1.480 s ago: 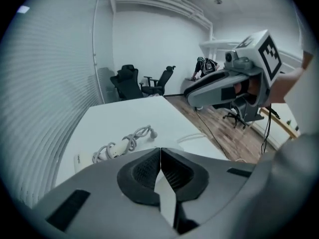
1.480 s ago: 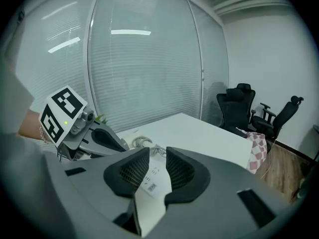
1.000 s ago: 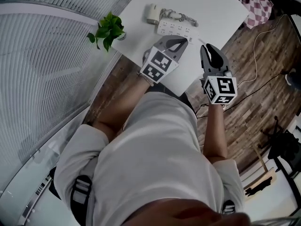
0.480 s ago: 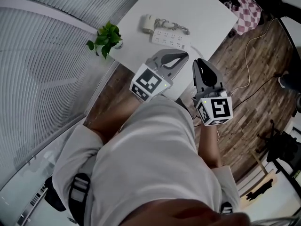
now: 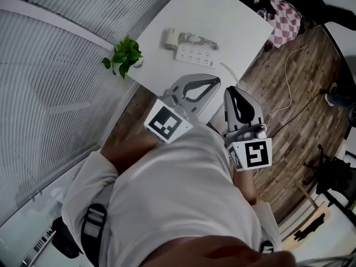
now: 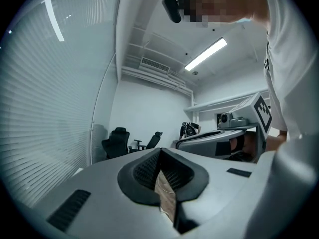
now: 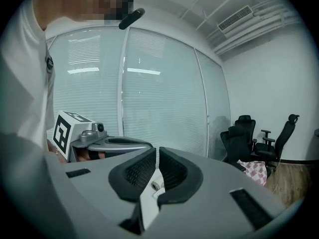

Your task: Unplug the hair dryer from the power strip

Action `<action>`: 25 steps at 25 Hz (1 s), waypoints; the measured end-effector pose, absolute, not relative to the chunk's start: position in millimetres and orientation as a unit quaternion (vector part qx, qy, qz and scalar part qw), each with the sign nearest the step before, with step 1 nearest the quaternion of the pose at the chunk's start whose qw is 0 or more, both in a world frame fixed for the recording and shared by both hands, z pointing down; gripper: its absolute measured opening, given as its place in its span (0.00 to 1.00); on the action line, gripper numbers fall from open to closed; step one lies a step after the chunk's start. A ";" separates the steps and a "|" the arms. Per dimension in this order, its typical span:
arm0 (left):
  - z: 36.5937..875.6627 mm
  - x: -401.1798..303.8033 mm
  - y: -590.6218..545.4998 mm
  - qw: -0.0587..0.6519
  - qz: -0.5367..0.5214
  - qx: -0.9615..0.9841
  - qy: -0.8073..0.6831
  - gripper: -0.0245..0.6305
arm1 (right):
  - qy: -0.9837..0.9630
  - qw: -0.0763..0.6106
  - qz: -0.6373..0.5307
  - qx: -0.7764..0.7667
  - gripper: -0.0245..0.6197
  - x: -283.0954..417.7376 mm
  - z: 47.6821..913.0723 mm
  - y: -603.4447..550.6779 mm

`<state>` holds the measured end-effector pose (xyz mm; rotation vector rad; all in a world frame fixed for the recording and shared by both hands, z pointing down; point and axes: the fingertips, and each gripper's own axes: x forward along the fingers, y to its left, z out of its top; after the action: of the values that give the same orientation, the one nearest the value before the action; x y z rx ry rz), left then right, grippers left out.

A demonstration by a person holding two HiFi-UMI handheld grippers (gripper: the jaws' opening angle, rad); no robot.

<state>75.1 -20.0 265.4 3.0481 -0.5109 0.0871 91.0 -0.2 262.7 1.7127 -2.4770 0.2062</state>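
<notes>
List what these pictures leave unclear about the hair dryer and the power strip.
1. Whether the plug of the hair dryer sits in the power strip: head view, too small, with the bundled cord lying along that side.
2. Both things in either gripper view: those cameras look out across the room, above the table.

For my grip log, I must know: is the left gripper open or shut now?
Shut: the left gripper has its pads meeting at the tips, with nothing between them.
</notes>
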 end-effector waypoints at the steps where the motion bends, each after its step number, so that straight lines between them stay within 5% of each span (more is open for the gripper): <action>1: 261.8 74.8 -18.6 0.022 0.025 0.986 -0.166 0.08 | -0.819 0.061 0.065 0.567 0.11 91.3 259.4 0.8; 25: 251.5 73.9 -18.6 0.025 0.018 0.985 -0.171 0.08 | -0.814 0.070 0.057 0.574 0.09 97.6 255.4 -4.2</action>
<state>73.9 -18.6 251.5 3.0463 -0.5275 0.0555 97.6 -4.2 255.4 1.7275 -2.4487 0.1730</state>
